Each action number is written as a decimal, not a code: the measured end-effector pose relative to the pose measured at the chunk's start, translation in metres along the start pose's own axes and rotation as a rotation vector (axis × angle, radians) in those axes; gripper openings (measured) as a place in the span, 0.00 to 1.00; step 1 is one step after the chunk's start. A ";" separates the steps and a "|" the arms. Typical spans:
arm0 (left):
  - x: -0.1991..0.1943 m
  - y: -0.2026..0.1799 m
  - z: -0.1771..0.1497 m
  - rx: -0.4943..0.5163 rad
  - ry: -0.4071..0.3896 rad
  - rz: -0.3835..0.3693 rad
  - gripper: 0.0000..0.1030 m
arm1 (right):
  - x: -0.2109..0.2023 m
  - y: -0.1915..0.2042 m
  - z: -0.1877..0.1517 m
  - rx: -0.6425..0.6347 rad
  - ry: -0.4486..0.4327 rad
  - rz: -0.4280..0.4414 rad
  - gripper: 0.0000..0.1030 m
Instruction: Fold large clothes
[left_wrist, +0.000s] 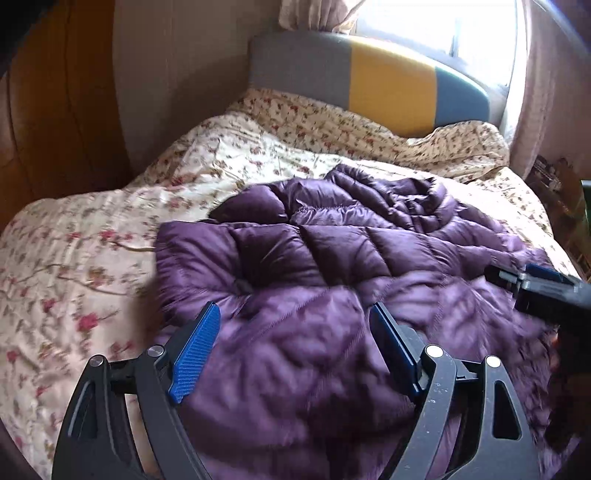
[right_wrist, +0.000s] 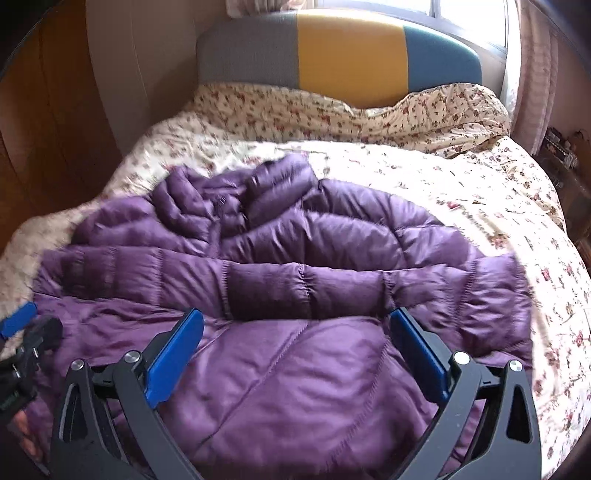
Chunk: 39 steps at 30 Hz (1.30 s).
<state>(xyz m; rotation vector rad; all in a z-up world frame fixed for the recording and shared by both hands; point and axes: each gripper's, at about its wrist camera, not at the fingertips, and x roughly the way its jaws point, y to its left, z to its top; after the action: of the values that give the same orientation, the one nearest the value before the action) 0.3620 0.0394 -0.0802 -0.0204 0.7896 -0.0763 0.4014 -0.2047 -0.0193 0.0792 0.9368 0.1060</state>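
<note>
Purple puffer jacket (right_wrist: 295, 273) on floral bedspread (right_wrist: 461, 177), beneath both grippers' spread jaws

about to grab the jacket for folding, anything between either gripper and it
Nothing visible. The left gripper and right gripper both hover with jaws open right over the purple jacket, which lies rumpled on the floral bedspread with nothing on top of it.

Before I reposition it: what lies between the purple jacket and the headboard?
Only floral bedding separates the purple jacket from the headboard, shown in both wrist views.
</note>
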 end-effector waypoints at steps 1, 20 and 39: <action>-0.015 0.001 -0.004 0.009 -0.017 -0.003 0.80 | -0.011 -0.002 -0.003 -0.005 -0.006 0.007 0.98; -0.148 0.018 -0.091 0.014 -0.100 -0.012 0.80 | -0.097 -0.070 -0.120 -0.022 0.126 -0.018 0.98; -0.153 0.052 -0.184 -0.063 0.072 -0.098 0.80 | -0.152 -0.139 -0.218 0.069 0.266 0.005 0.98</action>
<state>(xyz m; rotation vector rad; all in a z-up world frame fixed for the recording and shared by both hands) 0.1268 0.1043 -0.1038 -0.1162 0.8630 -0.1455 0.1438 -0.3568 -0.0425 0.1329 1.2064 0.0900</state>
